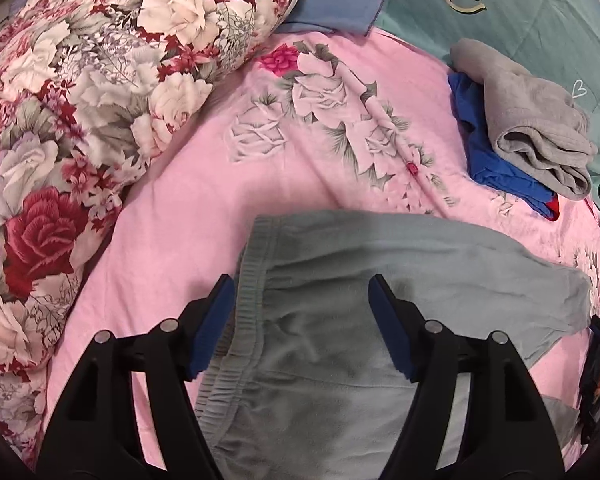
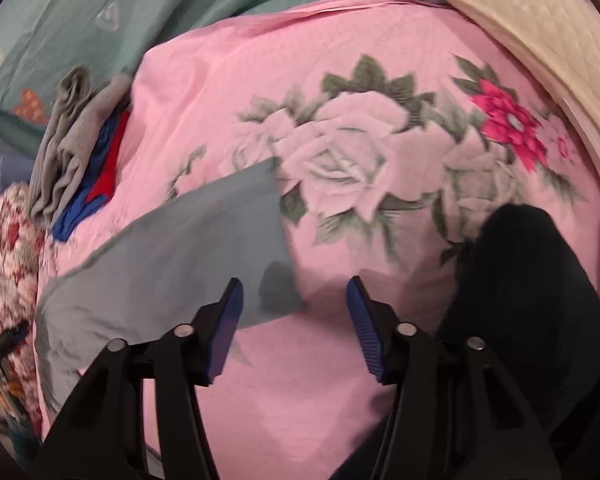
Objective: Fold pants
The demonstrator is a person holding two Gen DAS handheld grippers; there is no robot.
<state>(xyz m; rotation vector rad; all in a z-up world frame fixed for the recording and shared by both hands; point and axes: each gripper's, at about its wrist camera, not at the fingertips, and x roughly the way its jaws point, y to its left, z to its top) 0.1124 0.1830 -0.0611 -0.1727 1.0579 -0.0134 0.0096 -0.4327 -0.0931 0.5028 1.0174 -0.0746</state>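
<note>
The grey-blue pants (image 1: 420, 264) lie flat on the pink flowered bedsheet (image 1: 180, 208), with the elastic waistband (image 1: 244, 280) at the left of the left wrist view. My left gripper (image 1: 300, 280) hovers over the waistband end. Its jaws are wide open, one blue pad over the band and the other over the seat. In the right wrist view the leg end of the pants (image 2: 180, 248) lies to the left. My right gripper (image 2: 294, 280) stands open over its lower corner, and the pads are not pressing on the cloth.
A rolled floral quilt (image 1: 80, 120) lines the left. A folded grey garment (image 1: 532, 120) sits on a blue one (image 1: 484, 160) at the far right, by a teal blanket (image 1: 540, 12). A dark cloth (image 2: 532, 288) and a cream quilted pad (image 2: 540, 40) lie right of the right gripper.
</note>
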